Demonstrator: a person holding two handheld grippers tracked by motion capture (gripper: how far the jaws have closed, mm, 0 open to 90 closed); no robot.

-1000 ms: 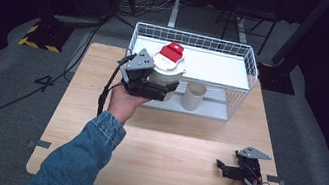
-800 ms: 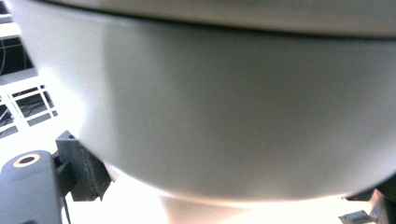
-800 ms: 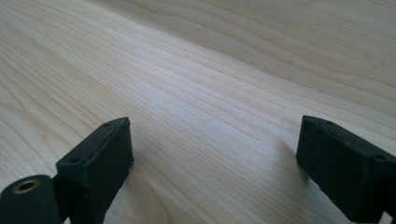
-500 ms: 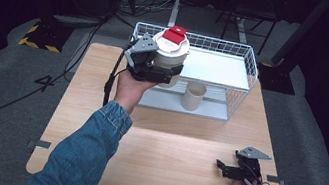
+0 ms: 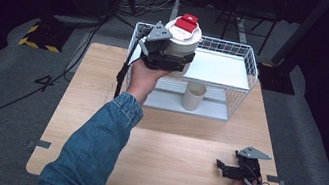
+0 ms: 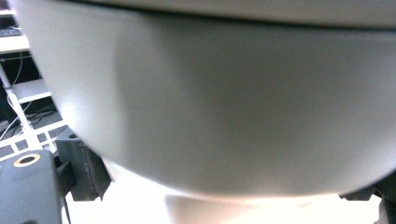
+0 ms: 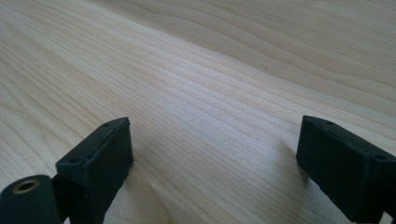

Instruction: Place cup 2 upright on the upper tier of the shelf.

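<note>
A white tub (image 5: 181, 42) with a red lid (image 5: 186, 23) is held up in the air over the left end of the wire rack (image 5: 253, 73). My left gripper (image 5: 174, 59) is shut on the tub's lower body. In the left gripper view the tub's white wall (image 6: 210, 102) is right up against the camera, with a black finger (image 6: 88, 172) at its lower left. My right gripper (image 5: 221, 168) lies on the wooden table (image 5: 102, 87) near the front right corner. It is open, and in the right gripper view bare wood shows between its fingers (image 7: 100, 158).
The rack stands at the table's far side with a white shelf (image 5: 219, 69) inside it. A beige cup (image 5: 193, 96) stands upright under that shelf on the rack's lower level. A black cable (image 5: 122, 73) trails from the left gripper. A dark floor surrounds the table.
My left hand has carried the tub up and farther away, from in front of the rack to over its left end. The right gripper has stayed where it was.
</note>
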